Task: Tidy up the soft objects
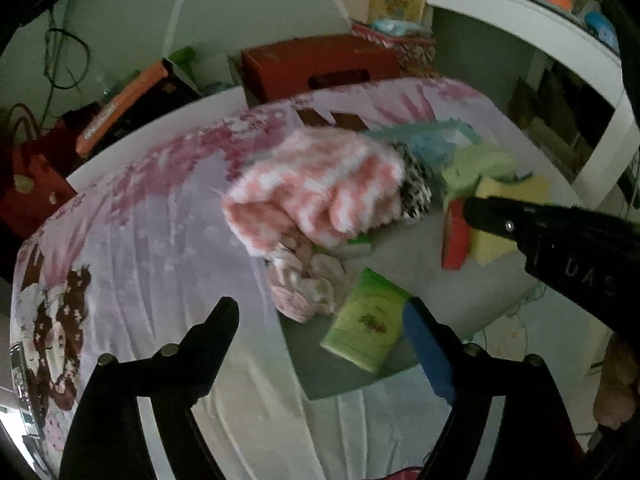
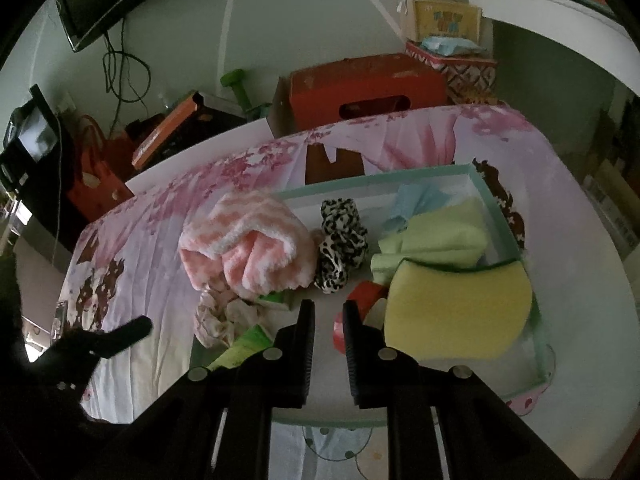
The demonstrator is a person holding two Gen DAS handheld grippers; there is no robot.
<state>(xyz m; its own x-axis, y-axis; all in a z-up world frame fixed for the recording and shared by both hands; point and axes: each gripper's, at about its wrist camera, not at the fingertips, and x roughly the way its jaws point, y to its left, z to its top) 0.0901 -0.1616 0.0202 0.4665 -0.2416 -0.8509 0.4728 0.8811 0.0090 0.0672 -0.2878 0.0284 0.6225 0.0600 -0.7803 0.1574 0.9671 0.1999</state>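
A shallow teal-rimmed box lies on a pink floral bedsheet. In it are a pink-and-white fuzzy towel, a leopard-print scrunchie, a pale floral scrunchie, a green tissue pack, light green cloths, a blue cloth, a yellow sponge and a red sponge. My left gripper is open and empty, just short of the floral scrunchie. My right gripper is narrowly open and empty over the box, beside the yellow sponge.
An orange-red cardboard box, a patterned basket and orange packages stand beyond the bed's far edge. A white shelf curves at the right. Red bags sit at the left.
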